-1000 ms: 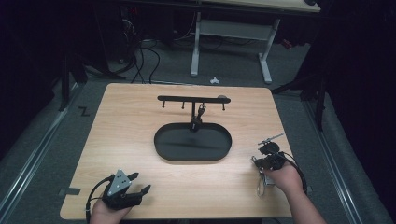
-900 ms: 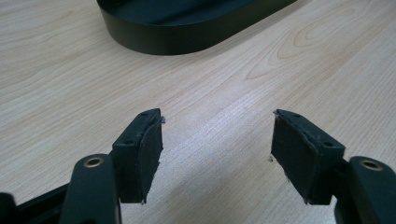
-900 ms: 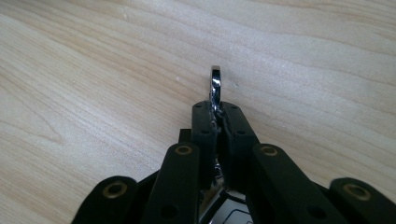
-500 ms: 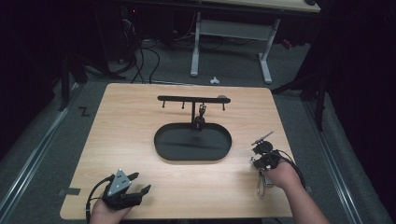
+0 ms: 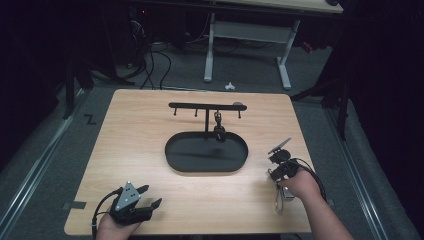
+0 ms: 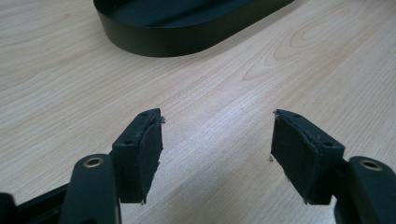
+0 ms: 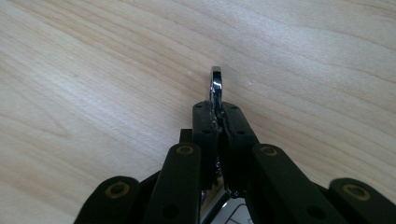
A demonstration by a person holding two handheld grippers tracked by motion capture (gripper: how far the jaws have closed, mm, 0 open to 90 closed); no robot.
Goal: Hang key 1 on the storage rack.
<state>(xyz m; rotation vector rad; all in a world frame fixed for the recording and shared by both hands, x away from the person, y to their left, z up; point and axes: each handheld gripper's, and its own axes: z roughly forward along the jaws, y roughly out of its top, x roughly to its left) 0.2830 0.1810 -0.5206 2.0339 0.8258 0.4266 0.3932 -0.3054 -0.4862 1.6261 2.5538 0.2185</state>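
Your right gripper (image 7: 219, 112) has its jaws clamped on a chrome carabiner (image 7: 216, 81), whose rounded end pokes out past the jaw tips while the rest trails back under your right hand (image 5: 299, 184) at about 4 o'clock on the tabletop (image 5: 135, 150). In the high view the clip's long axis (image 5: 281, 199) runs roughly from 6 to 12 o'clock, its tail hanging toward you.

At 7 o'clock your left gripper (image 5: 142, 202) rests low, jaws spread wide and empty, with bare wood between the pads (image 6: 149, 144).

The black oval tray (image 5: 175, 165) lies at the centre, toward 10 o'clock from the right gripper, so the right hand is much the nearer one. Beyond the tray, at 12 o'clock, stands the black hanging rack (image 5: 207, 106), its crossbar running 9 to 3 o'clock with short pegs beneath; a dark item (image 5: 219, 131) already hangs from it over the tray's far rim. If the clip is bound for a peg, that dangling piece and the tray wall look like the likeliest snags.
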